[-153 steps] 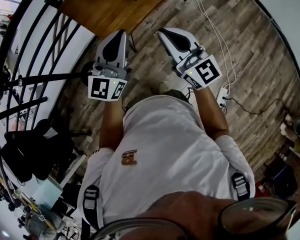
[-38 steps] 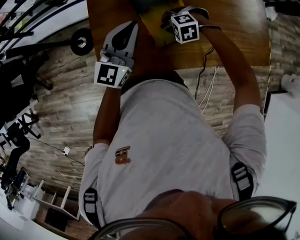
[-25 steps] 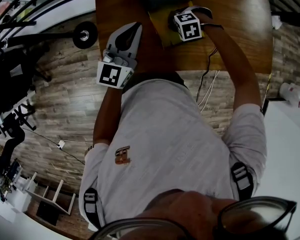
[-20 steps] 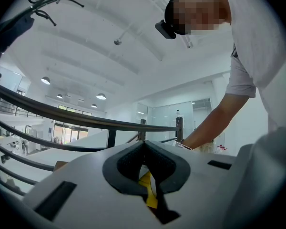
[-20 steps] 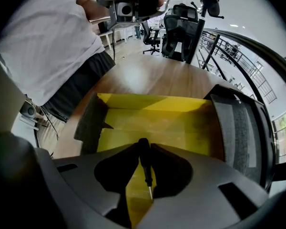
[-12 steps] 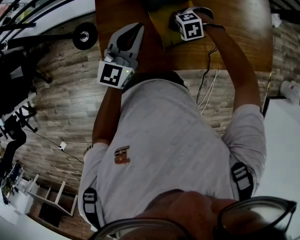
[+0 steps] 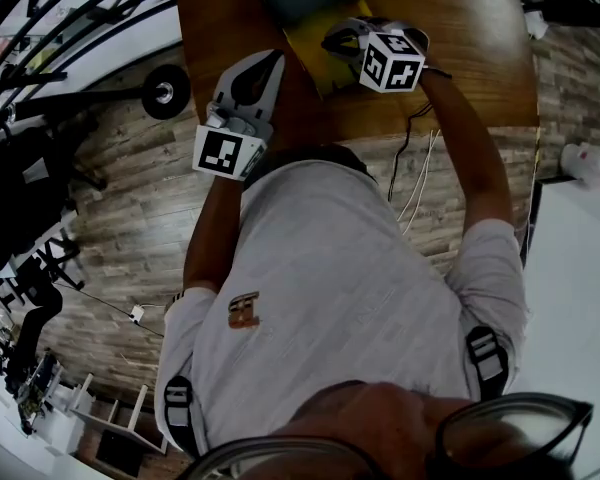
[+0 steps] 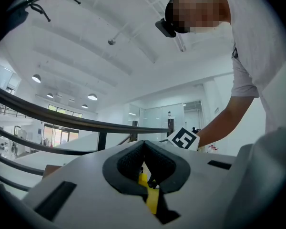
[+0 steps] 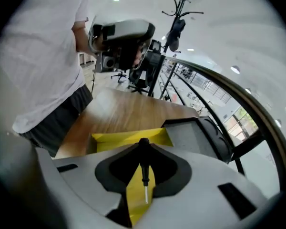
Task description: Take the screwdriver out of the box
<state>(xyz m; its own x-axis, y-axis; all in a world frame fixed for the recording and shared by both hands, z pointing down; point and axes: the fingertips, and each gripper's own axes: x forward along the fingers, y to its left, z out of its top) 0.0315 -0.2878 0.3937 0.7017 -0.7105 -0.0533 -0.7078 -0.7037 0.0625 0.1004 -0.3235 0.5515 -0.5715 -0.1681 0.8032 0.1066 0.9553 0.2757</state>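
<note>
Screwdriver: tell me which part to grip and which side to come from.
Grip the screwdriver by its thick black handle; the thin metal shaft gives the pads little to press on. Come from above, since the yellow box opens upward. The right gripper has just closed on that handle this way.
</note>
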